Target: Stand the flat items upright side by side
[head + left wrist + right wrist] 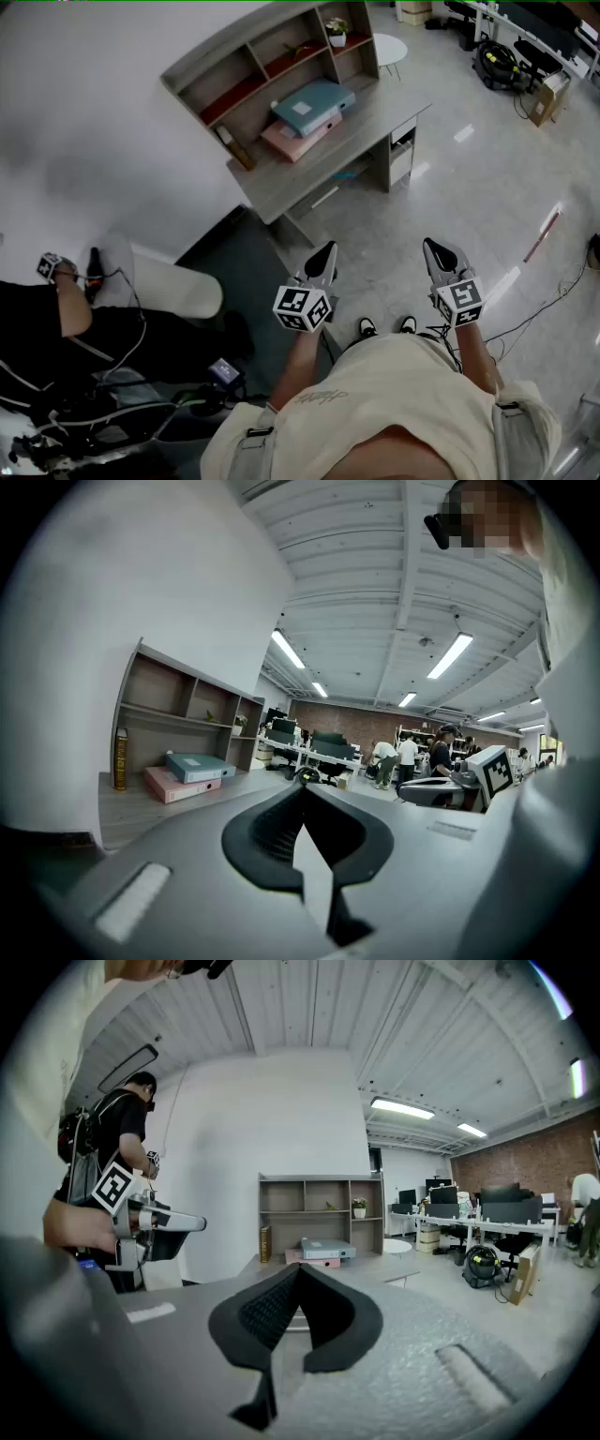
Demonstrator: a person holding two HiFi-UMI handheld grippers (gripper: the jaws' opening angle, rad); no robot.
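Inventory, left to right, head view.

1. Seated person (56,309), far left. Not part of the task.
2. Brown book (234,148), upright at the left end of the desk (375,127), against the shelf unit (272,47).
3. Pink file (292,141), lying flat on the desk. Its long axis runs along the desk.
4. Blue-grey file (314,105), flat on top of the pink one and aligned the same way. Neither has been stood up yet.
5. Left gripper (327,249), jaws clenched on nothing and held low over the floor. The stack lies ahead and slightly to its left, well apart. This appears the nearer gripper.
6. Right gripper (433,247), jaws likewise pressed together and empty, beside the left one. In its own view the stack sits almost dead ahead.
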